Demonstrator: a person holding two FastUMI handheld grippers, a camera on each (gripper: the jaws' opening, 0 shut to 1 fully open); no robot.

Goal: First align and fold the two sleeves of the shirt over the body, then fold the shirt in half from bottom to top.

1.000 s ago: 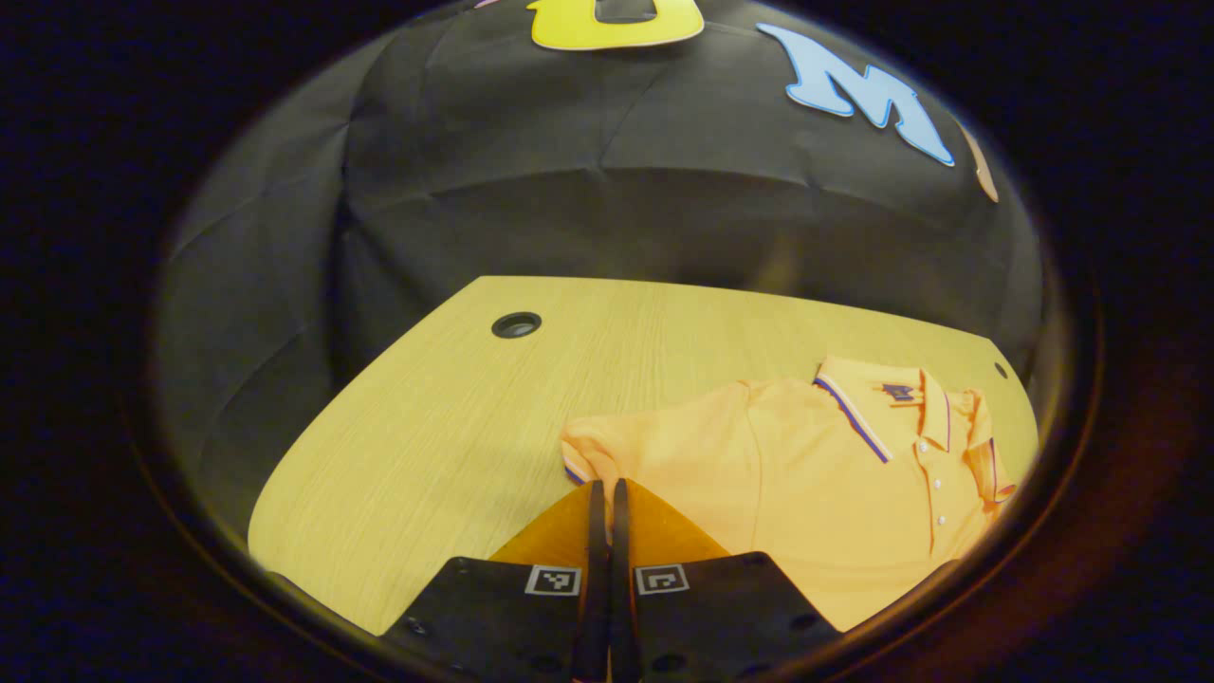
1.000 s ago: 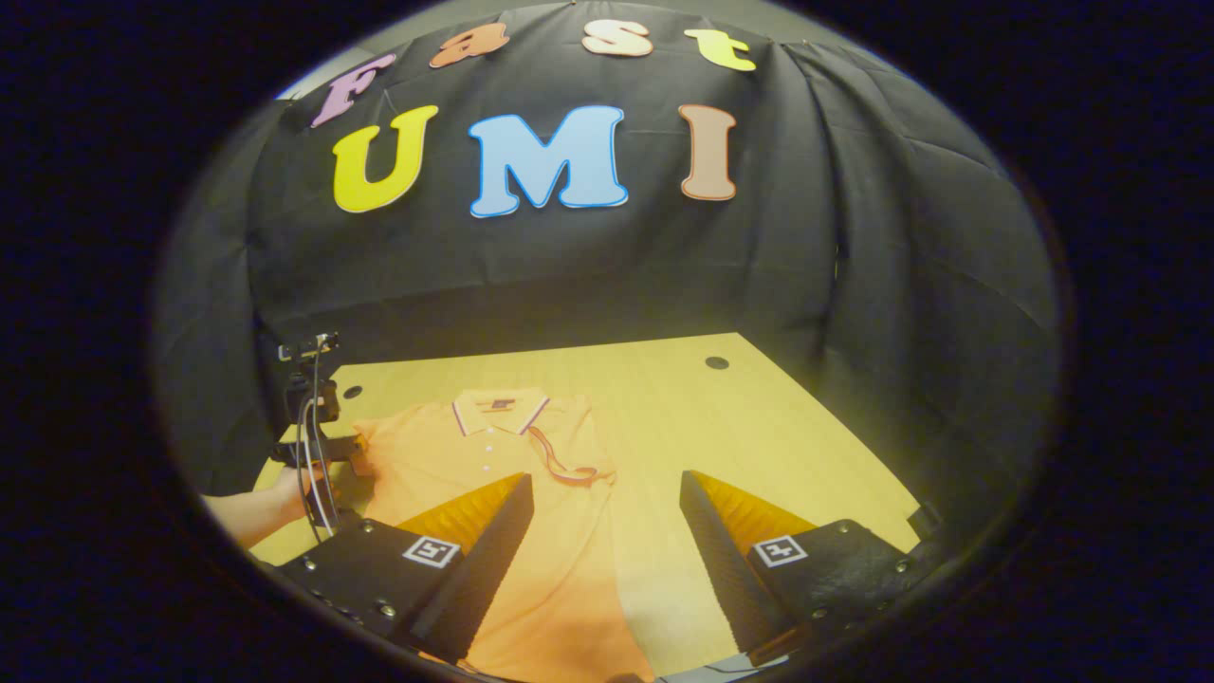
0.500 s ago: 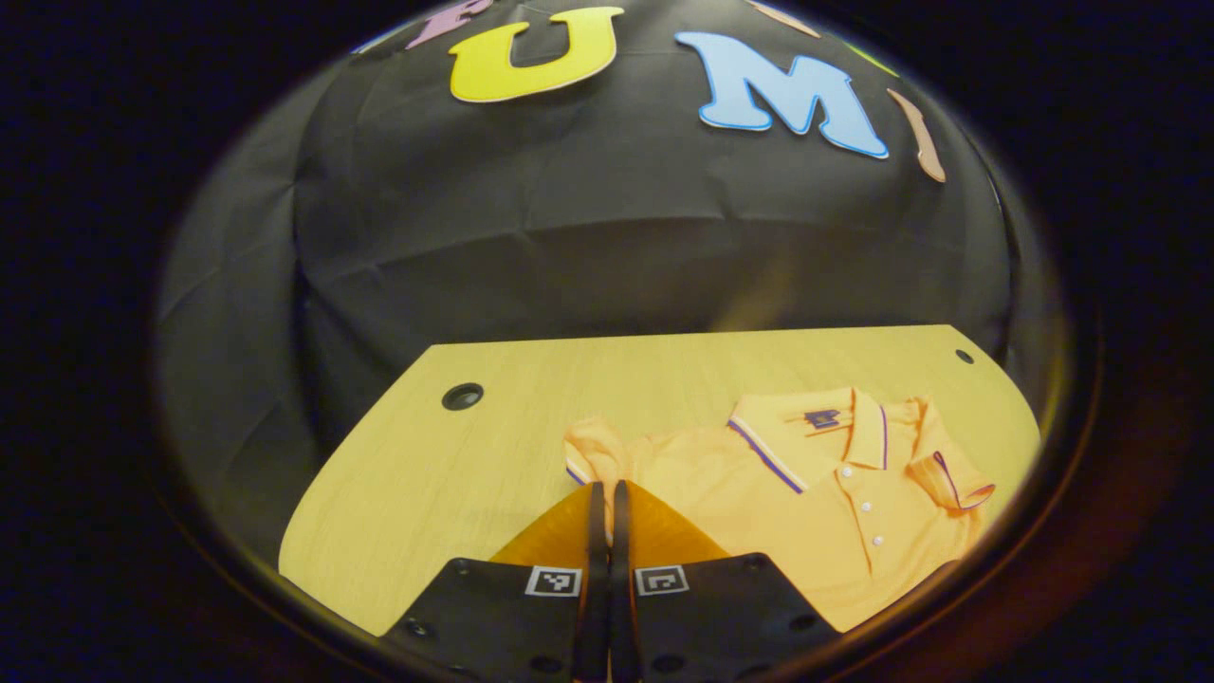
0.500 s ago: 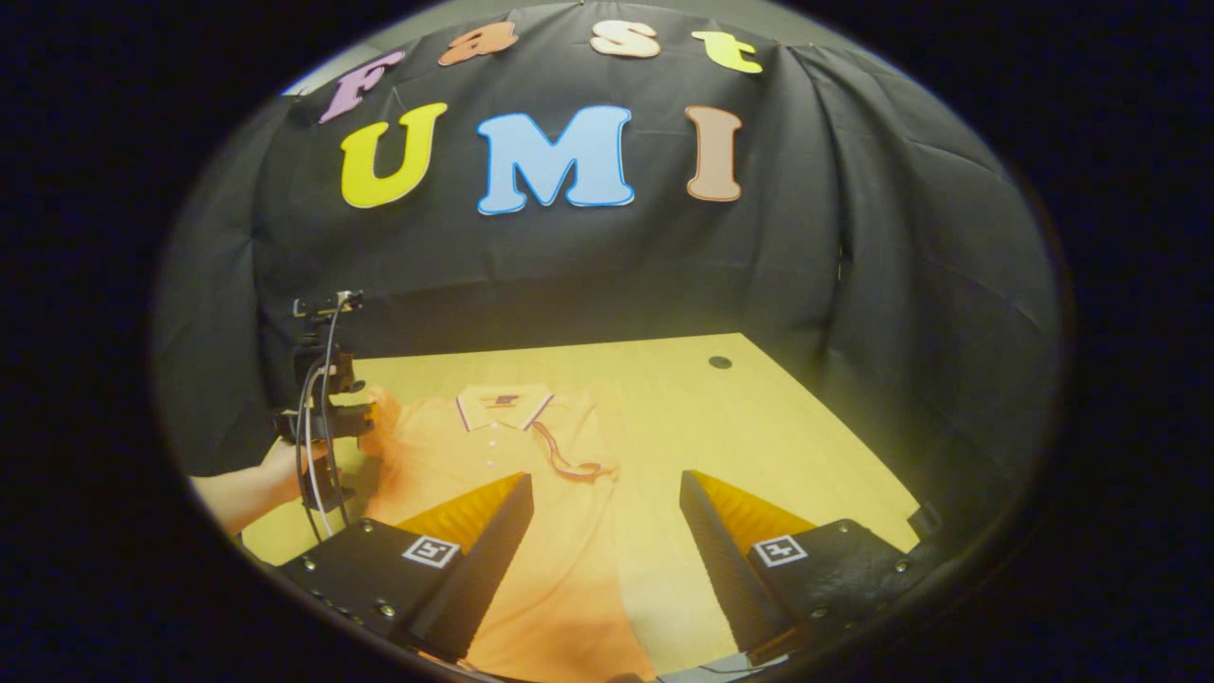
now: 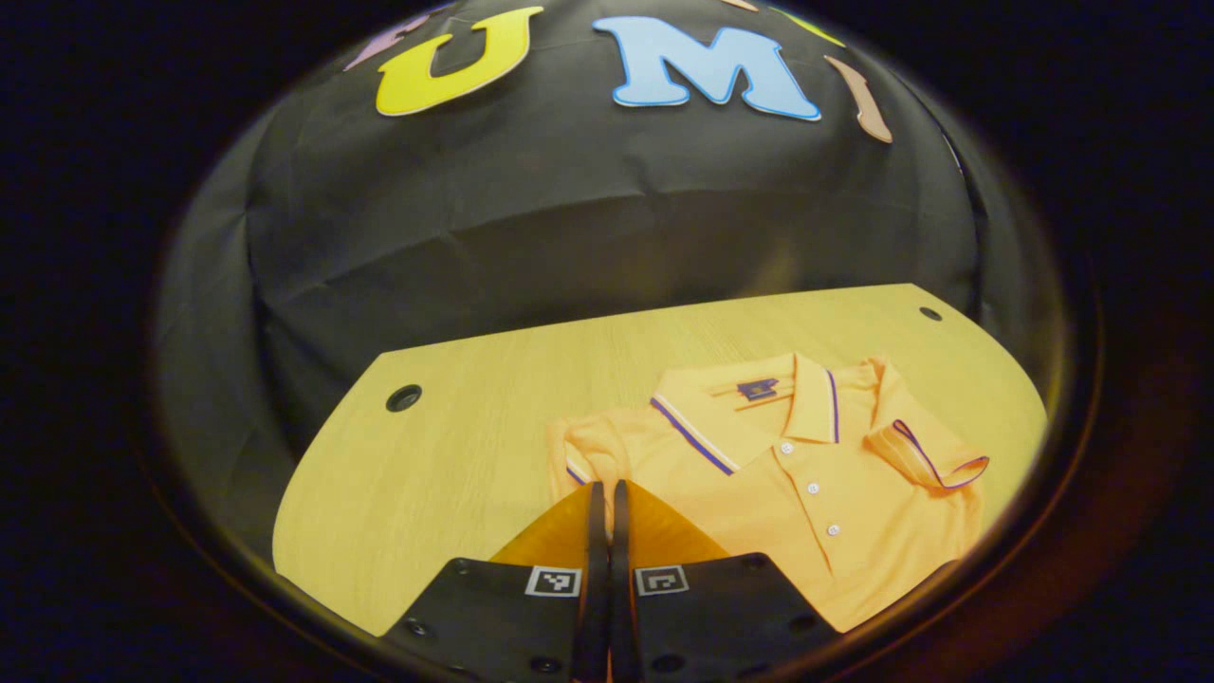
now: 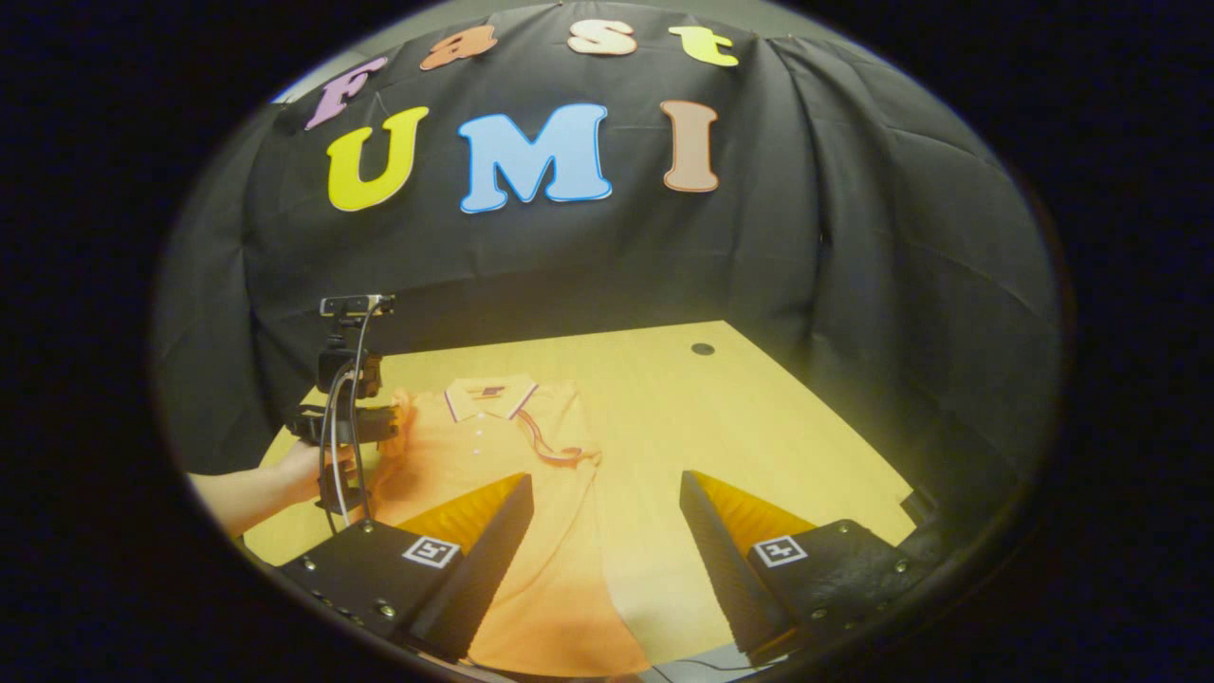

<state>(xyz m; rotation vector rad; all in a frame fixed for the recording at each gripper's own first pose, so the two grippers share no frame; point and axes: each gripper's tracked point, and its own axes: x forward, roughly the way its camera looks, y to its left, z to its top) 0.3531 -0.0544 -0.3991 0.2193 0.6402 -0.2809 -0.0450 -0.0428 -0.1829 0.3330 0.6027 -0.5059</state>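
Left claw (image 5: 607, 486) pinched on the left sleeve (image 5: 580, 453), mid-fold (right sleeve (image 5: 925, 457) already over); right claw (image 6: 607, 498) wide, idle. Next: lay sleeve across shirt (image 5: 759, 493), release.

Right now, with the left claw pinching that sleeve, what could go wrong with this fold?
1. The left claw grips only the cuff of the left sleeve, which looks bunched; laid down like that, it may crease rather than lie flat on the shirt.
2. The right sleeve already lies folded over the body; dragging the shirt could shift it.
3. The right claw hangs open, holding nothing, so the shirt may slide on the table.
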